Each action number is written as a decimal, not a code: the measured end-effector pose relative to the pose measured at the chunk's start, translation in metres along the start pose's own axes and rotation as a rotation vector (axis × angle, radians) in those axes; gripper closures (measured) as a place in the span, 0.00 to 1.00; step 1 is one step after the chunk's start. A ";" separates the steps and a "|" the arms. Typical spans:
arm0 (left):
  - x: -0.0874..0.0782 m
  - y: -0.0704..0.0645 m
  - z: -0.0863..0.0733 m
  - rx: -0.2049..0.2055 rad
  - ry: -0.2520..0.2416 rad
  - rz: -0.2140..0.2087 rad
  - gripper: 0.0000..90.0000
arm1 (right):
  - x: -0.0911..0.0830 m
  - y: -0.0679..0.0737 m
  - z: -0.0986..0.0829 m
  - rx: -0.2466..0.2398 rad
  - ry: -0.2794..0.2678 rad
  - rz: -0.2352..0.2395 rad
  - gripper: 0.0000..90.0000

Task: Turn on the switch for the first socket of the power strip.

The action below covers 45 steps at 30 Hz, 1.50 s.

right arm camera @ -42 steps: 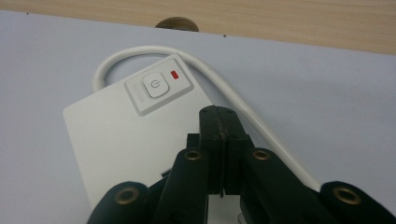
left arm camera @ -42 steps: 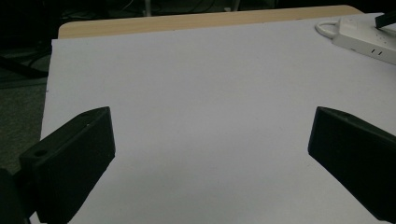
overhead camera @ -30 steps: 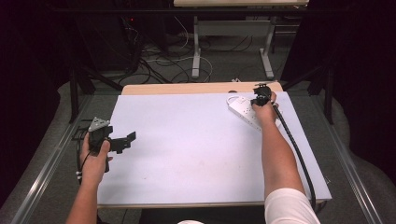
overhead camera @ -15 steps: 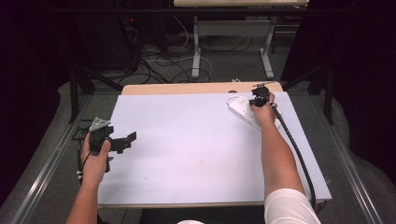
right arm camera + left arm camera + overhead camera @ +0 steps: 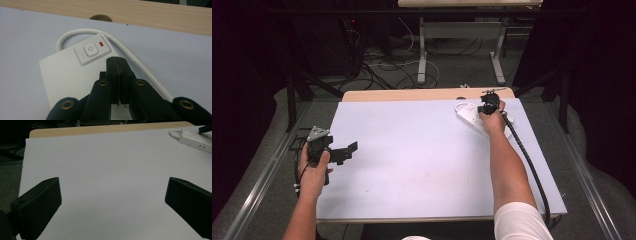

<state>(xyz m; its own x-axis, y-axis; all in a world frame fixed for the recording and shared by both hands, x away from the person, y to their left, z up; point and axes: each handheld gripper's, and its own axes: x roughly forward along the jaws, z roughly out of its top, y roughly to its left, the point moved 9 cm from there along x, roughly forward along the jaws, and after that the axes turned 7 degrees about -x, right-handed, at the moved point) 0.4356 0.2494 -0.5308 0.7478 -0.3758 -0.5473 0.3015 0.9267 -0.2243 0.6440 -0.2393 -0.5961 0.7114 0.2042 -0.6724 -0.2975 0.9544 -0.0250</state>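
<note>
Hovering over the far right part of the table, the right gripper (image 5: 117,62) is barely shifting from a second ago: it is still sitting above the white plastic power strip (image 5: 67,75), its two black jaws pressed together with nothing between them. The left gripper (image 5: 346,151) is likewise staying where it was near the left edge, its blocky matt black jaws spread wide over bare surface in the left gripper view.

The power strip is lying flat on the smooth pale lilac-white table sheet (image 5: 412,150), close to the strip of light wood tabletop (image 5: 412,95) showing along the far edge. Its casing is glossy and rectangular with rounded corners; a raised panel is carrying a rounded square power button (image 5: 90,48) and a small red indicator light (image 5: 101,44). A thick white round cable (image 5: 130,53) is looping out of the strip's end and curving back past the closed jaw tips
</note>
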 end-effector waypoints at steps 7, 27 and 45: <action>0.001 -0.001 0.000 0.005 0.000 0.000 0.01 | 0.003 0.008 0.003 0.035 -0.032 0.052 0.72; 0.000 0.000 0.001 0.005 -0.002 0.001 0.01 | -0.003 0.002 -0.002 0.000 0.048 0.025 0.39; -0.002 -0.001 0.002 0.003 0.001 -0.005 0.01 | -0.030 0.005 0.011 -0.041 0.013 0.043 0.01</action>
<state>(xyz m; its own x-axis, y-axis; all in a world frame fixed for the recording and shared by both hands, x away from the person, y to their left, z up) 0.4349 0.2495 -0.5280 0.7460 -0.3802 -0.5467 0.3070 0.9249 -0.2243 0.6282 -0.2377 -0.5675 0.6893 0.2422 -0.6828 -0.3540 0.9349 -0.0258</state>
